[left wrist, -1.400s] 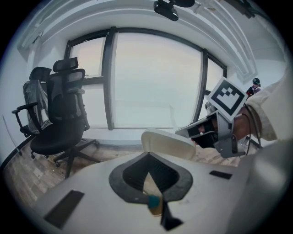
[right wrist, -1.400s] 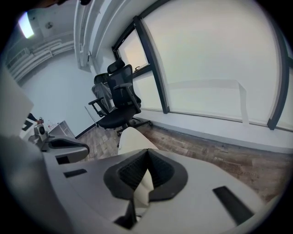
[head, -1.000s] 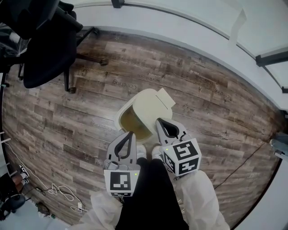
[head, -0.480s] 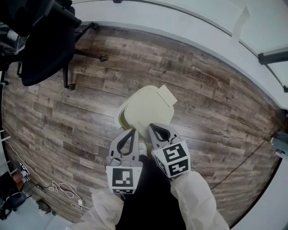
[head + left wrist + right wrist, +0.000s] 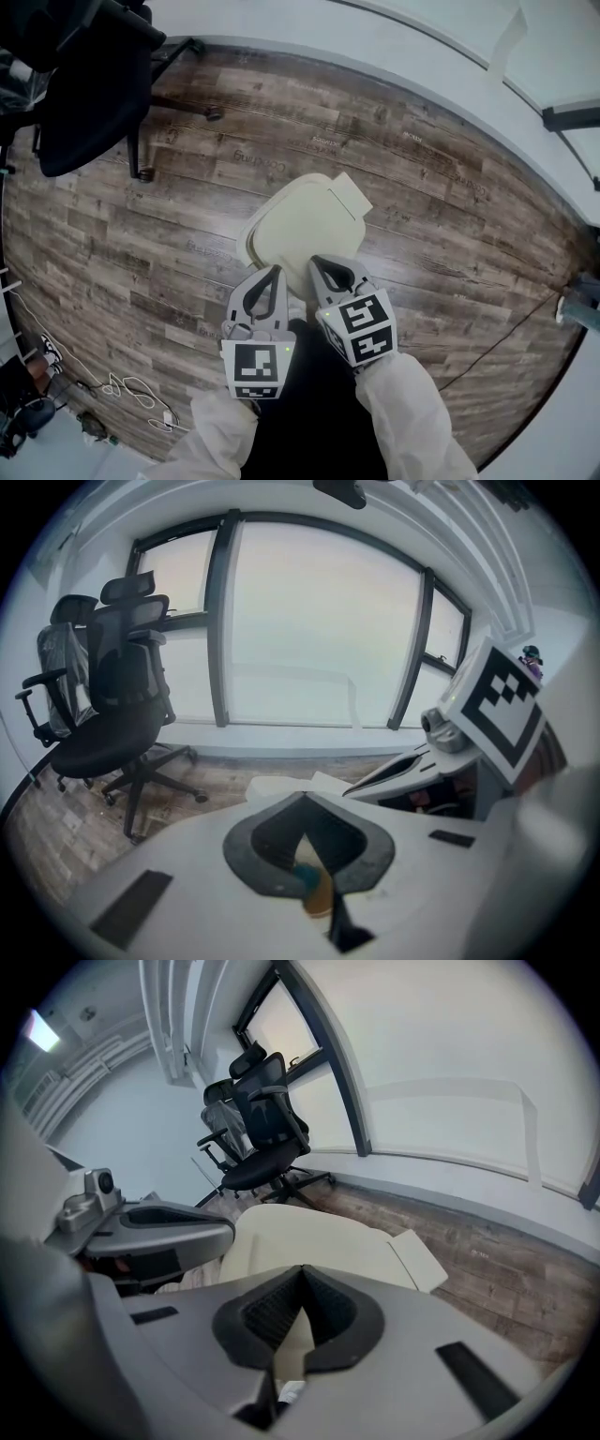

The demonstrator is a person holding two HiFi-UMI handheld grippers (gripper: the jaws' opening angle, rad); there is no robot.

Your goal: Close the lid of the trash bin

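We found the lid (image 5: 306, 225) lying down over the trash bin (image 5: 249, 253) on the wood floor (image 5: 422, 187), just ahead of both grippers. The left gripper (image 5: 271, 272) and right gripper (image 5: 318, 263) were clenched and held nothing. We judged closure essentially done, though full seating was unconfirmed.

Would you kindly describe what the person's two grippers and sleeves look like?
Both the left gripper and right gripper are grey, with dark-padded jaws forming a pointed loop. Each carries a white cube printed with black square markers. The sleeves are white.
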